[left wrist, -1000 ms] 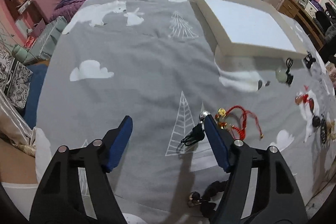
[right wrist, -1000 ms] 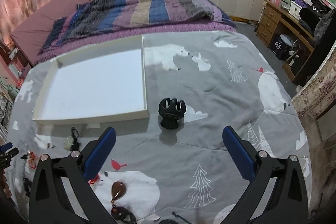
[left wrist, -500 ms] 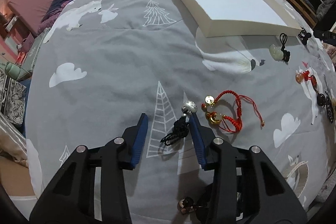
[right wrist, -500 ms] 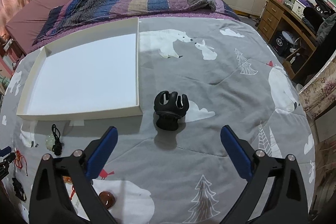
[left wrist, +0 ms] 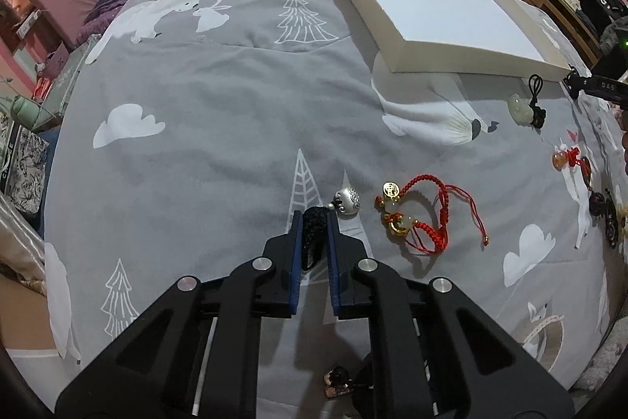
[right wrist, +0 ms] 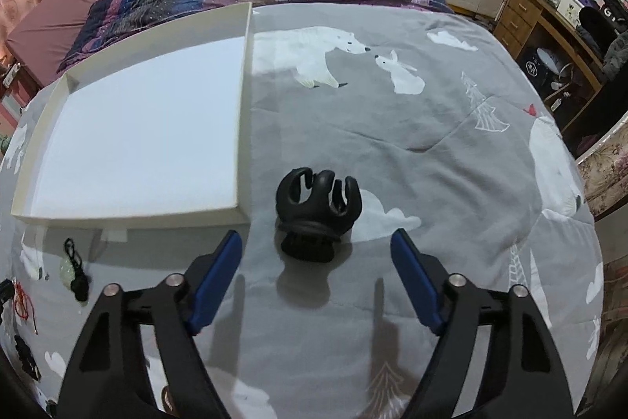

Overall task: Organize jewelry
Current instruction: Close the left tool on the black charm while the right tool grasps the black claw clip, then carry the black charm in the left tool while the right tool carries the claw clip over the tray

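While pinching black cord (left wrist: 313, 222), left gripper (left wrist: 314, 218) touches bedspread (left wrist: 219, 128).

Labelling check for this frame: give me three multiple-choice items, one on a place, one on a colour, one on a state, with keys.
1. Where is the hair claw?
A. in the tray
B. on the blanket, right of the tray
C. on the desk

2. What colour is the bracelet cord?
A. red
B. green
C. white

3. How is the left gripper?
A. wide open
B. out of view
C. shut on the black cord

Key: B, it lies on the blanket beside the tray; A, the braid is red; C, the jaws pinch the cord.
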Demonstrator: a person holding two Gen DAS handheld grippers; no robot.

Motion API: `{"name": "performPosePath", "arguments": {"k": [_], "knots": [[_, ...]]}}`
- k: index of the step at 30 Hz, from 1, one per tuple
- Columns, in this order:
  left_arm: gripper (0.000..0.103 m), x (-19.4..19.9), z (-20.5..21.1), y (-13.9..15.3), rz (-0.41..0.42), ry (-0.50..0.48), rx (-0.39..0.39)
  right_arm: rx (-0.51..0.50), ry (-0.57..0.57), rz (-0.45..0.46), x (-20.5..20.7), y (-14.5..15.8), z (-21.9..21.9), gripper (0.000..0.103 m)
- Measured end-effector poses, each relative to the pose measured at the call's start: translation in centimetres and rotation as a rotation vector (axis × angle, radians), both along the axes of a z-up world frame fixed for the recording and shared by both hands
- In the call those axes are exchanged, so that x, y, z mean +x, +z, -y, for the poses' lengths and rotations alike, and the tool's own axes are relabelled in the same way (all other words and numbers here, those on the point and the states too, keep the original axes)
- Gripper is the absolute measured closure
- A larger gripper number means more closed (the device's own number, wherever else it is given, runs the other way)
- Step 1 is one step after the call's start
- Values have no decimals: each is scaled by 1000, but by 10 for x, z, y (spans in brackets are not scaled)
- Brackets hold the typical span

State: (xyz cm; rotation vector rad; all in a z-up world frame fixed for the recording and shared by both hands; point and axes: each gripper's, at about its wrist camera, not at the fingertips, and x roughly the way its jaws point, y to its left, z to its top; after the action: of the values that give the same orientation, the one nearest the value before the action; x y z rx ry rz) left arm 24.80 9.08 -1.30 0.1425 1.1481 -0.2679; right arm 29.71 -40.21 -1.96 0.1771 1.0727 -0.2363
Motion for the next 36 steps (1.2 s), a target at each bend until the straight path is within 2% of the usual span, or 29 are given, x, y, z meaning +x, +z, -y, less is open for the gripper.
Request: {"name": "performPosePath", "arguments": {"k": [1, 3, 6, 9, 13, 18, 22, 27, 30, 36], "knots": [[94, 0, 0, 0, -2, 3, 0, 5, 1, -2, 3, -2, 2, 39], [94, 1, 1, 0, -3, 9, 1, 20, 4, -4, 5, -5, 5, 59], [94, 3, 5, 1, -4, 17, 2, 45, 10, 9, 6, -7, 9, 59], [94, 5, 6, 2, -4, 25, -6, 18, 10, 22, 4, -3, 10, 59], [94, 11, 13, 10, 11, 25, -21, 29, -4, 58, -2, 13, 14, 60], [94, 31, 24, 33, 40, 32, -44, 22, -3, 117, 1, 43, 11, 60], [94, 62, 46, 56, 57, 22, -81, 20, 25, 152, 17, 64, 2, 60], [94, 107, 94, 77, 65, -6, -110, 22, 97, 161, 55, 77, -24, 60], [94, 142, 126, 79, 24, -18, -127, 19, 121, 152, 79, 76, -37, 60], [94, 217, 178, 69, -21, 13, -164, 100, 149, 92, 136, 55, -55, 60]]}}
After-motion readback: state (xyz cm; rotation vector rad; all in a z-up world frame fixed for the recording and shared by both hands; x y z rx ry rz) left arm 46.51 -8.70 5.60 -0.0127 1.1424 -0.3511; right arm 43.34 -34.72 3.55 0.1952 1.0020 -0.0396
